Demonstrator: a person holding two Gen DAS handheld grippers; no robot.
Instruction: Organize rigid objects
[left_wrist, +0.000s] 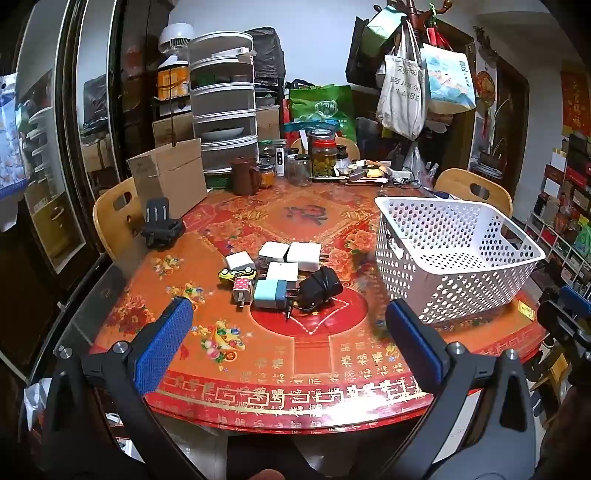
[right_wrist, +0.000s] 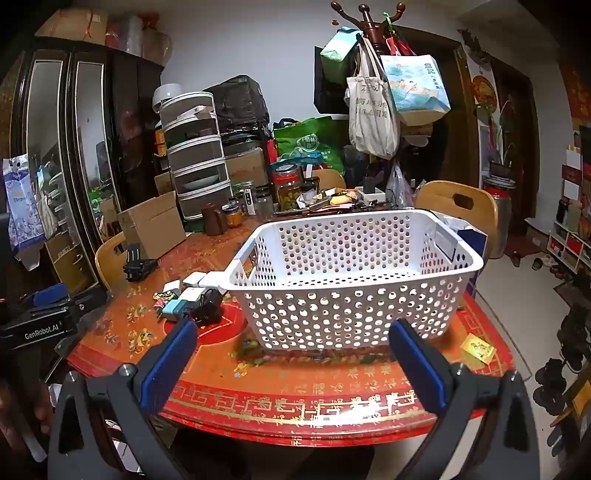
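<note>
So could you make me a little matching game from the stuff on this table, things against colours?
Things:
1. basket
2. toy car
3. mug
4. coiled adapter

Colours:
A. black
B. brown
C. white
D. yellow

Pairs: 1-C, 2-D, 3-B, 4-A
</note>
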